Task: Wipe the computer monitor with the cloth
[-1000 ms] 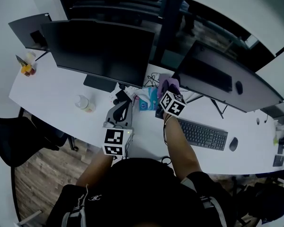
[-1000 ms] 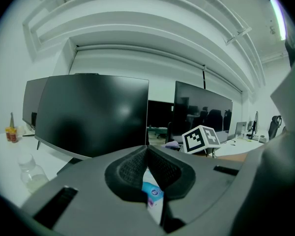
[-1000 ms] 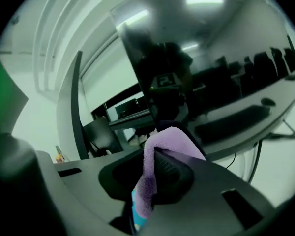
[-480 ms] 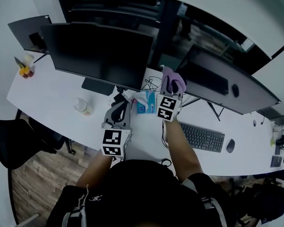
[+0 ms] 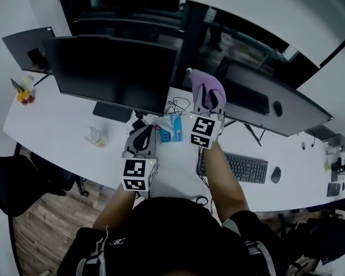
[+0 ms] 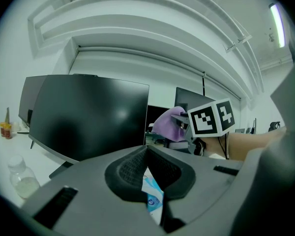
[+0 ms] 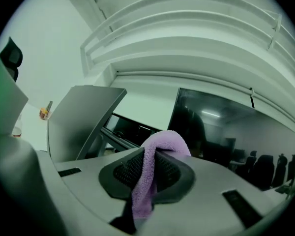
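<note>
A big black monitor (image 5: 112,71) stands at the desk's left, and a second one (image 5: 270,105) leans at the right. My right gripper (image 5: 207,99) is raised in the gap between them, shut on a purple cloth (image 5: 206,84) that bulges over its tips. In the right gripper view the cloth (image 7: 160,141) is pinched in the right gripper (image 7: 150,156), with a dark reflective panel (image 7: 221,132) ahead. My left gripper (image 5: 141,138) hovers low over the desk below the left monitor, jaws together. In the left gripper view the left gripper (image 6: 147,156) is shut and faces that monitor (image 6: 88,114) and the cloth (image 6: 168,124).
A blue packet (image 5: 171,130) and tangled cables (image 5: 175,105) lie between the monitor stands. A small clear bottle (image 5: 95,136) stands on the white desk (image 5: 52,125). A keyboard (image 5: 241,168) and mouse (image 5: 276,174) lie at the right. A third screen (image 5: 26,50) is at the far left.
My right gripper has lifted the purple cloth up and away from the desk, into the gap between the two monitors. The left gripper has stayed about where it was.
</note>
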`<act>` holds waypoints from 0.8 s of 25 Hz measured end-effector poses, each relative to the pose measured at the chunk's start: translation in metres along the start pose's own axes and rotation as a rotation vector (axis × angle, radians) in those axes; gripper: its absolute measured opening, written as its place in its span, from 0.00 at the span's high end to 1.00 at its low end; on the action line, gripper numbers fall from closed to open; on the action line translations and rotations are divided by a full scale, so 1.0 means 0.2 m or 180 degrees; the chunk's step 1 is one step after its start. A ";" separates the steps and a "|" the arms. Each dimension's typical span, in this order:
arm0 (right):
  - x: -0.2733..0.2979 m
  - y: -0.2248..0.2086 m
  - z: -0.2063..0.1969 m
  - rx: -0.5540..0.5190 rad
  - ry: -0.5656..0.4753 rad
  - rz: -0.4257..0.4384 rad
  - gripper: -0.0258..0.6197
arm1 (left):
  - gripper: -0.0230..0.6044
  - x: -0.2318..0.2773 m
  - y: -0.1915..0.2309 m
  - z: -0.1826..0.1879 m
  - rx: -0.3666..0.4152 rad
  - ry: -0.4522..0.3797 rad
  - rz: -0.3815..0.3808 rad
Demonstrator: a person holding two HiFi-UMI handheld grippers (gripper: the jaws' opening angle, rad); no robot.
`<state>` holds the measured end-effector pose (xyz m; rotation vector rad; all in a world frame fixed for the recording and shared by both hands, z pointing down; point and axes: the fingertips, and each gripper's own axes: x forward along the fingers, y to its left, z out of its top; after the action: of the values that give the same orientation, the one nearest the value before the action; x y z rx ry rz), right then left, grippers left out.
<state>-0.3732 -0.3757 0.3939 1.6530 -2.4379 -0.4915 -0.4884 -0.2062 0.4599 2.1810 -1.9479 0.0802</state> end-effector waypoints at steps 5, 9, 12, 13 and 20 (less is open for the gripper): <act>-0.01 -0.06 0.17 -0.0253 -0.0159 -0.0016 0.86 | 0.94 0.03 -0.04 0.01 -0.0031 -0.0020 -0.0076; -0.03 -0.10 0.31 -0.0542 -0.0351 -0.0042 0.86 | 0.94 0.06 -0.08 0.03 -0.0083 -0.0044 -0.0146; -0.04 -0.14 0.42 -0.0692 -0.0481 -0.0067 0.86 | 0.94 0.07 -0.13 0.05 -0.0101 -0.0086 -0.0198; -0.04 -0.15 0.45 -0.0708 -0.0514 -0.0061 0.86 | 0.94 0.08 -0.14 0.06 -0.0102 -0.0097 -0.0212; -0.08 -0.25 0.68 -0.0717 -0.0596 0.0051 0.86 | 0.94 0.08 -0.21 0.08 -0.0083 -0.0121 -0.0306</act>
<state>-0.3660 -0.3538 0.2502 1.5565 -2.4109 -0.9195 -0.4465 -0.2203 0.4414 2.2712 -1.8495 -0.0020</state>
